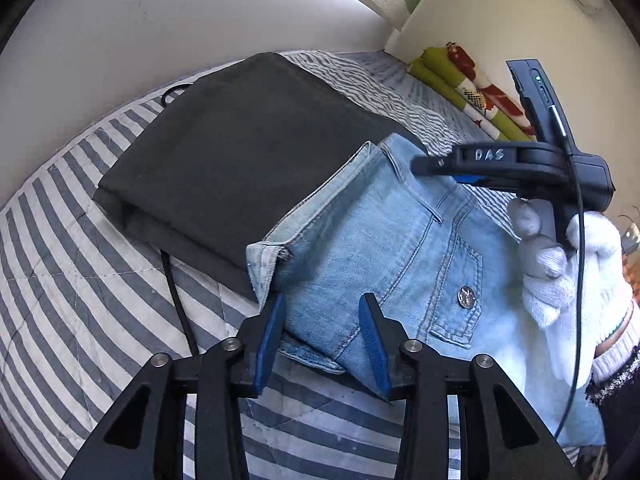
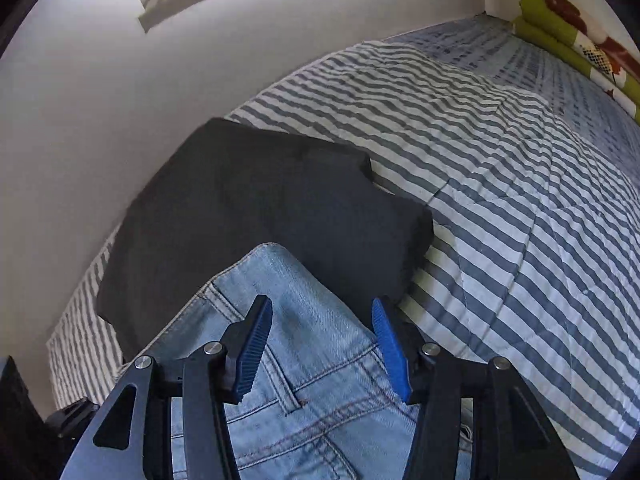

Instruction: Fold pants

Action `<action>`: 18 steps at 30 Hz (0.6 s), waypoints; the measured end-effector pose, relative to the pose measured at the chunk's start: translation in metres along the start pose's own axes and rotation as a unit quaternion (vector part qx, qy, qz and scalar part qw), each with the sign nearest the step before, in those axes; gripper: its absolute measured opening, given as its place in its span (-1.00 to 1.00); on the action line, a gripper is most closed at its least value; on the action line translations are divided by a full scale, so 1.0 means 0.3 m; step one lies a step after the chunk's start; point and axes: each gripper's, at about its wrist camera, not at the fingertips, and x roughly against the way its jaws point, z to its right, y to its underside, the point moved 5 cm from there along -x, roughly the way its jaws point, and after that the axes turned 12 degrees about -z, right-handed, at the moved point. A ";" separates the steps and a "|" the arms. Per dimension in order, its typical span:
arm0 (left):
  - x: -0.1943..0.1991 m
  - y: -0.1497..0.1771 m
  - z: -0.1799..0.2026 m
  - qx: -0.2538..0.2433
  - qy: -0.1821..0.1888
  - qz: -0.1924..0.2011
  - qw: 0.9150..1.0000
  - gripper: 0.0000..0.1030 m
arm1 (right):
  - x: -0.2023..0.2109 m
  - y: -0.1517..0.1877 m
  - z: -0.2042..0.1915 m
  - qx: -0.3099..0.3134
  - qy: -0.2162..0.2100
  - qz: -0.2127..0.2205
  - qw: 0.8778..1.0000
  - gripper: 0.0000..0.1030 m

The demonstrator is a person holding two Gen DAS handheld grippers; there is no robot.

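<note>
Light blue jeans (image 1: 380,248) lie folded on the bed, their far end resting on a folded black garment (image 1: 224,160). A back pocket with a metal button faces up. My left gripper (image 1: 323,340) is open just over the near left corner of the jeans, its blue pads on either side of the folded edge. My right gripper (image 1: 424,166), held by a white-gloved hand (image 1: 568,264), hovers over the far waistband end. In the right wrist view the right gripper (image 2: 324,344) is open above the jeans (image 2: 304,360), with the black garment (image 2: 260,208) just beyond.
A grey-and-white striped quilt (image 1: 80,280) covers the bed and a white wall (image 2: 100,100) runs along its far side. A black cable (image 1: 176,288) trails from under the black garment. A folded green and red blanket (image 1: 472,84) lies at the far right corner.
</note>
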 end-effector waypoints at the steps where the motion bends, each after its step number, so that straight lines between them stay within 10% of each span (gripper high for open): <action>1: 0.004 0.000 -0.005 0.004 -0.007 0.001 1.000 -0.34 | -0.003 0.009 -0.011 0.005 -0.004 -0.005 1.000 -0.87; 6: 0.006 -0.006 0.000 0.012 -0.022 0.010 1.000 -0.38 | 0.104 -0.017 -0.048 0.023 -0.053 0.061 0.996 -0.93; 11: 0.014 -0.016 0.048 -0.005 -0.046 0.022 0.999 -0.35 | -0.085 -0.018 -0.043 0.033 0.023 -0.005 0.999 -0.86; 18: 0.088 0.003 0.146 -0.032 -0.010 0.056 0.998 -0.32 | 0.402 0.237 0.084 -0.041 -0.068 0.089 0.993 -0.46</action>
